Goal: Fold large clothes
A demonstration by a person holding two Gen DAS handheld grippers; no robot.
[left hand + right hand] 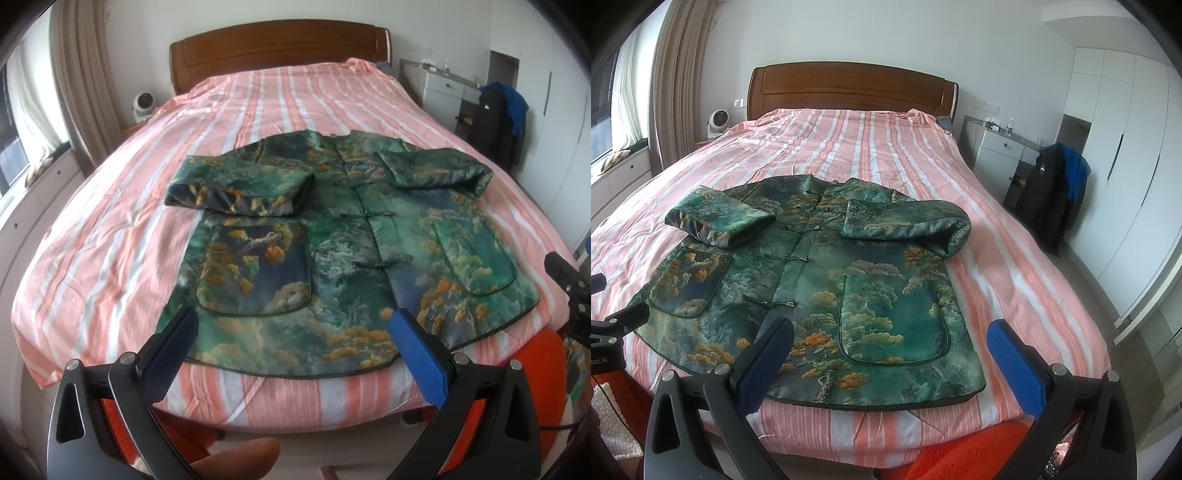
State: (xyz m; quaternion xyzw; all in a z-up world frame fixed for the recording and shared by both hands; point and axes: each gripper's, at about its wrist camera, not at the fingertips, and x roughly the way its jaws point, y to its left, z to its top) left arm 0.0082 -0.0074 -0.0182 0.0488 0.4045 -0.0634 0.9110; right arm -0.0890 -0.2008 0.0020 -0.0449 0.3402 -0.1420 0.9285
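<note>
A green jacket with orange and blue landscape print [332,236] lies flat, front up, on the striped bed; it also shows in the right wrist view [820,280]. Both sleeves are folded inward across the chest: the left sleeve [236,184] and the right sleeve [439,170]. My left gripper [293,325] is open and empty, hovering above the jacket's hem near the foot of the bed. My right gripper [890,332] is open and empty, above the hem by the right pocket [894,317].
The bed [110,229] has a pink and white striped cover and a wooden headboard [849,88]. A white fan [718,120] stands at the left. A chair with dark and blue clothes [1056,192] and white cabinets [1001,151] stand at the right. An orange object [960,454] lies below the bed's foot.
</note>
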